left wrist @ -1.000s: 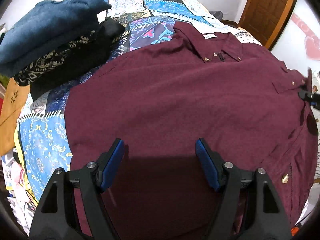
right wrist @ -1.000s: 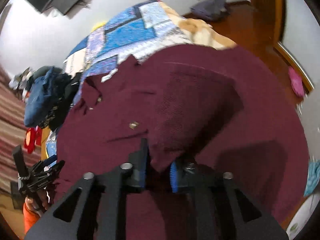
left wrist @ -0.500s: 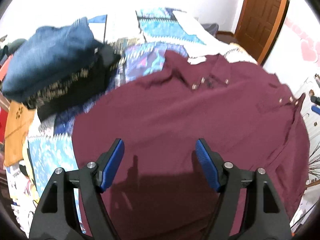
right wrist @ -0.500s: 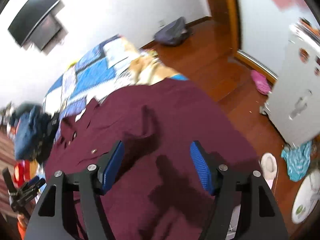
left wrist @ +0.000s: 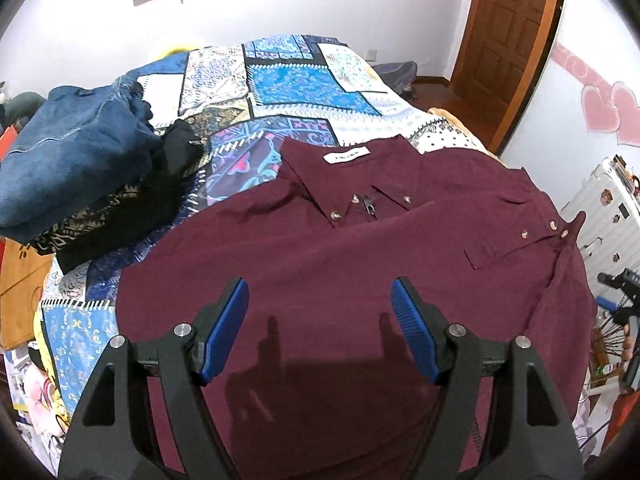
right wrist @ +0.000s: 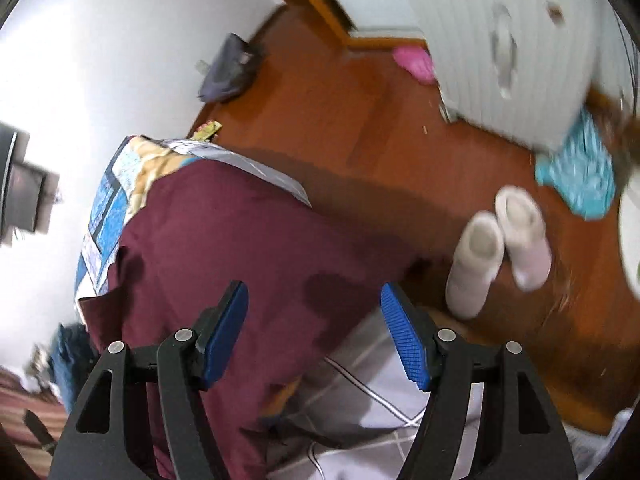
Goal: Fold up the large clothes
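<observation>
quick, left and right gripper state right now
Left gripper: open, holding nothing, above the maroon shirt.
Right gripper: open, holding nothing, over the shirt's edge by the bed side.

One maroon shirt lies across one patchwork quilt. At ten o'clock sits one pile of folded clothes. Two grippers, left and right, both gaping. Two pale slippers at two o'clock on the floor.
</observation>
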A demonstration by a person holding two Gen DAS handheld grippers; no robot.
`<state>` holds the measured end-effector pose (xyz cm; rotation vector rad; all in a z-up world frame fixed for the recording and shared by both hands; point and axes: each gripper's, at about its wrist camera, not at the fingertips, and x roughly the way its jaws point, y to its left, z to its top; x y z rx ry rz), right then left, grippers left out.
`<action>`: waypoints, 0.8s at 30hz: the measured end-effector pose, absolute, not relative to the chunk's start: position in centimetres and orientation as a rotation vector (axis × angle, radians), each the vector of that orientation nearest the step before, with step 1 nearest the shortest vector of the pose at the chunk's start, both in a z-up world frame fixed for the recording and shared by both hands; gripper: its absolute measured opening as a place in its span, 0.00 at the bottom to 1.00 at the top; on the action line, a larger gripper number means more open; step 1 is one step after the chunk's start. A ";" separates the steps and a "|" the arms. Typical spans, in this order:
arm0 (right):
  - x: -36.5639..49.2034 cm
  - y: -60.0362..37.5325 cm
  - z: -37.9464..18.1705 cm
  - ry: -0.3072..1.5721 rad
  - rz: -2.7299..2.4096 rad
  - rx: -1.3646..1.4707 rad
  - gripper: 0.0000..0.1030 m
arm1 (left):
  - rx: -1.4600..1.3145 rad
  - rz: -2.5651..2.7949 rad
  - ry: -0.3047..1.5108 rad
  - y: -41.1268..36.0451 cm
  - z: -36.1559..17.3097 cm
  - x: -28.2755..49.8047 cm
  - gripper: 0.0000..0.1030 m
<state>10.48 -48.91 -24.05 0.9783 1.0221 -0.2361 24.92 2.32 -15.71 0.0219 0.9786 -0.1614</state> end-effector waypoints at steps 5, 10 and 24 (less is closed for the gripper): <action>10.7 -49.5 -26.2 1.015 -0.204 1.090 0.63 | 0.015 -0.163 0.992 1.9 -16.1 24.9 0.71; 11.3 -49.8 -26.8 0.938 -0.241 1.113 0.54 | 0.007 -0.148 0.995 2.3 -16.3 24.7 0.71; 15.7 -45.4 -13.2 0.709 -0.167 0.707 0.06 | 0.014 -0.104 0.937 4.8 -15.5 23.3 0.71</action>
